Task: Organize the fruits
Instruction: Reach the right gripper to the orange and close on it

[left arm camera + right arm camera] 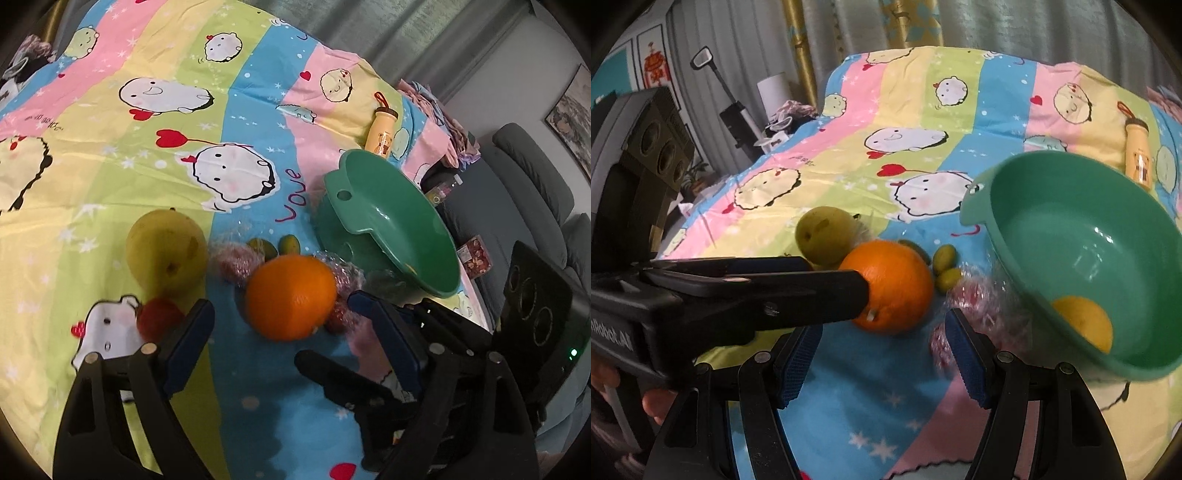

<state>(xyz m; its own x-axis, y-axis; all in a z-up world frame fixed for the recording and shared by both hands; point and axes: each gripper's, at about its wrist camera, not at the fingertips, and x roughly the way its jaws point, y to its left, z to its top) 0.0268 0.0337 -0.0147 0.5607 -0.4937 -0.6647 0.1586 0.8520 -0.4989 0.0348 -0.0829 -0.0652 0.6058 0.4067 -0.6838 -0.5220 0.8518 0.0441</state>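
Observation:
A big orange (291, 295) (890, 288) lies on the cartoon bedsheet. My left gripper (280, 306) is open, its blue pads on either side of the orange and clear of it. My right gripper (882, 328) is also open, just short of the same orange, with the left gripper's fingers (812, 295) crossing in from the left. A tilted green bowl (388, 221) (1052, 221) holds one yellow fruit (1084, 321). Nearby lie a large yellow-green fruit (166, 251) (825, 236), a red fruit (159, 317), small green fruits (262, 247) (945, 258) and plastic-wrapped pink fruits (232, 264) (975, 295).
A yellow cartoon bottle (382, 129) (1139, 155) lies on the sheet behind the bowl. A grey sofa (524, 177) stands past the right edge of the bed. Curtains, a lamp and clutter sit beyond the far edge (775, 122).

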